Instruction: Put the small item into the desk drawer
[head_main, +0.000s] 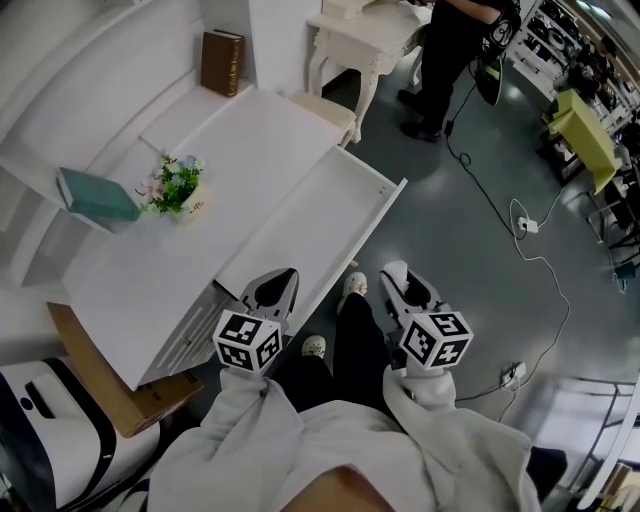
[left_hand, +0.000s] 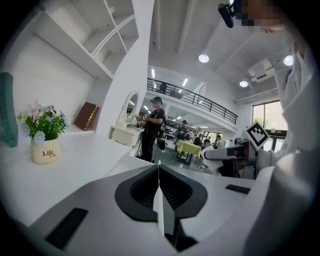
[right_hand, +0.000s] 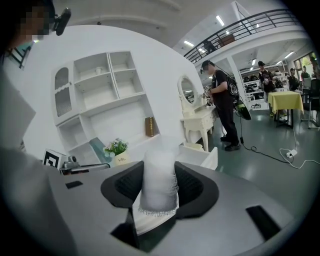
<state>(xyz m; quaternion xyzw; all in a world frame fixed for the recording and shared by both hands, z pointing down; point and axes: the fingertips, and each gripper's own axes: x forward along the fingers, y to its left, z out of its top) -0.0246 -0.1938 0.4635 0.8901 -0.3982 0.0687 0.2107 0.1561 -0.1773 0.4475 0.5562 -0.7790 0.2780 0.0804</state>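
I'm looking down on a white worktop (head_main: 200, 200) that runs diagonally across the left half of the frame. Its drawer (head_main: 310, 225) is pulled out toward the grey floor (head_main: 470, 250). On the worktop, at centre left, stand a small flower pot (head_main: 178, 188) and a teal book (head_main: 97, 197). A brown book (head_main: 222, 62) stands on a shelf at upper left. At the top edge a person in black (head_main: 450, 50) stands by a white dressing table (head_main: 362, 40), and a cable (head_main: 500, 215) trails across the floor on the right.

A sheet of cardboard (head_main: 100, 370) at lower left is partly tucked under the worktop's edge. From the head view I can't make out what either gripper carries.

The left gripper (left_hand: 159, 187) has its 2 jaws pressed together with nothing between them. In the head view it overlaps the drawer's lower end. The right gripper (right_hand: 160, 185) is clamped on the small item (right_hand: 159, 175), a white, gauzy roll with a frayed lower edge, standing upright between the pads. In the head view that gripper sits at lower centre, just right of the drawer's lower end and over the floor.
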